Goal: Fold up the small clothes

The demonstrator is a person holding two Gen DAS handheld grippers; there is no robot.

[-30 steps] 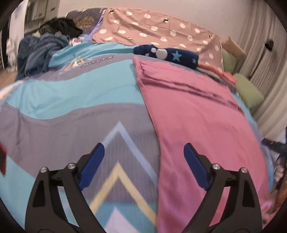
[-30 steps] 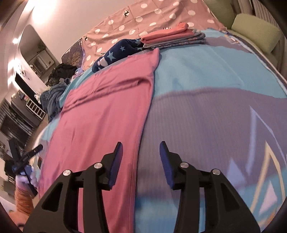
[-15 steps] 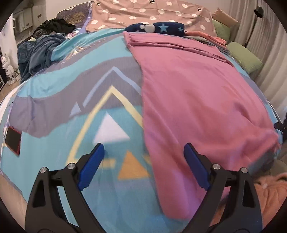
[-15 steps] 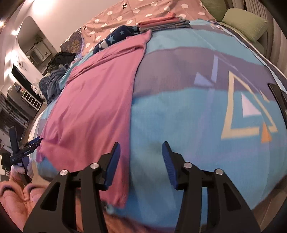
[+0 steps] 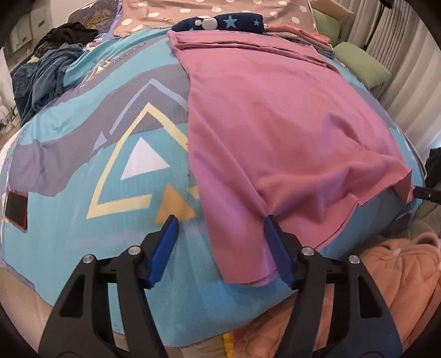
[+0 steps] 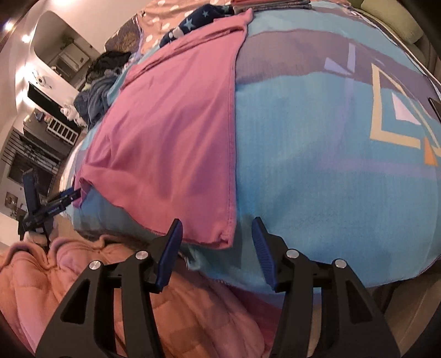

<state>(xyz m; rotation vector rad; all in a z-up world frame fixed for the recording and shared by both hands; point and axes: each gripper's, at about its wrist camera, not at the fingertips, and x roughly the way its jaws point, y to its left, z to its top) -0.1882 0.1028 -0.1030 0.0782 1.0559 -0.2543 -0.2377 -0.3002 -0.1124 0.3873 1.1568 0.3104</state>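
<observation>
Across the bed, a pink garment lies spread flat, its near corners drooping over the near edge. At one corner the left gripper is closing, fingers still spread around the cloth; whether one pad already touches it is hard to tell. At the other corner the right gripper is opening, fingers apart beside the hem.

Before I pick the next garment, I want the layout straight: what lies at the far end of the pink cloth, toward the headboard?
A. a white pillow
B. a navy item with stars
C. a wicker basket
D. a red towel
B: a navy item with stars lies at the far edge of the pink cloth.
</observation>
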